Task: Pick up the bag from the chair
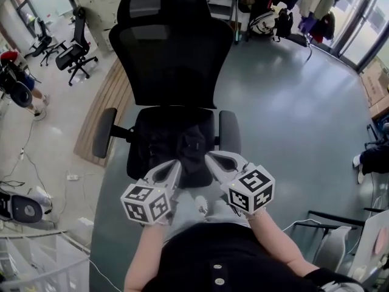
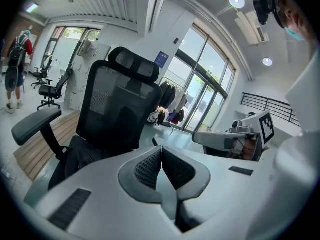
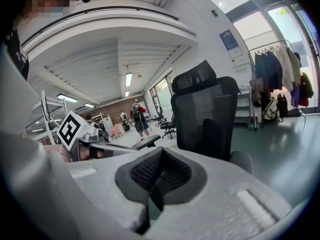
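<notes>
Nudging instead of gripping is the slip I would worry about. The left gripper (image 1: pixel 175 166) and the right gripper (image 1: pixel 210 158) both have their jaws fully closed, ribbed pads pressed flat together with nothing between them. They hold nothing. If they meet the bag like that, they can only push it. They need to open before they go in.

Both point forward and a little downward, side by side and near each other, at the front edge of the seat. From overhead their tips lie over the near end of the bag (image 1: pixel 182 142). Whether either one touches the fabric, I cannot tell.

The bag is a soft black heap in the middle of the seat, between the two armrests. It is black on black, so its outline is hard to follow. I can make out no clear strap or handle. A pinch on a loose fold could gather only a thin layer of cloth, and the bag might sag or slide out as it lifts.

The chair (image 1: pixel 173 59) is an office type, and I would expect it to swivel or roll back if pushed, taking the bag out of reach. The right-hand armrest (image 1: pixel 230 131) sits just beside the right gripper, so a wide sideways move could knock it.
</notes>
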The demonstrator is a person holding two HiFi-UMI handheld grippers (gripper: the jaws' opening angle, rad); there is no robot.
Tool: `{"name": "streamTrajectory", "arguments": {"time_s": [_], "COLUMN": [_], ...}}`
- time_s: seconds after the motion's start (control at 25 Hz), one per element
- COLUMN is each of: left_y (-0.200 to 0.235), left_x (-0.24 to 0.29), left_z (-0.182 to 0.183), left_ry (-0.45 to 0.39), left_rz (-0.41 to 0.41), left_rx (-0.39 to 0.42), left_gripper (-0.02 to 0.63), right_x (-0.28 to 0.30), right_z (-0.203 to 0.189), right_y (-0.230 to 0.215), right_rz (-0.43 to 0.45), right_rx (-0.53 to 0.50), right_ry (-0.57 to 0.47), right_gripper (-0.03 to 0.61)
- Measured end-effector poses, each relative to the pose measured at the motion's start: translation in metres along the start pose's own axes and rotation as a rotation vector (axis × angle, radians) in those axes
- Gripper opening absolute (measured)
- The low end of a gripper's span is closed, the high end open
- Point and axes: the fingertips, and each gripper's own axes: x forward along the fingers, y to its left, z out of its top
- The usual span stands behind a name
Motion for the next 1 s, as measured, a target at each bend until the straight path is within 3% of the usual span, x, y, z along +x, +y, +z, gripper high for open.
{"name": "streamTrajectory", "arguments": {"time_s": [0.36, 1.0], "left_y": [-0.007, 0.041], "left_x": [0.018, 0.021], "left_z": [-0.015, -0.020], "left_ry": [0.081, 0.172], "left_rz": [-0.050, -0.090], "left_rx": [0.001, -0.061], "left_gripper": [0.020, 0.020], "right_x": [0.006, 0.042], "right_z": [-0.008, -0.029], "right_y": [-0.008, -0.003], "right_rz": [-0.038, -0.129], "right_rx": [0.039, 0.148], "right_ry": [0.005, 0.030], "right_gripper": [-0.002, -0.002]}}
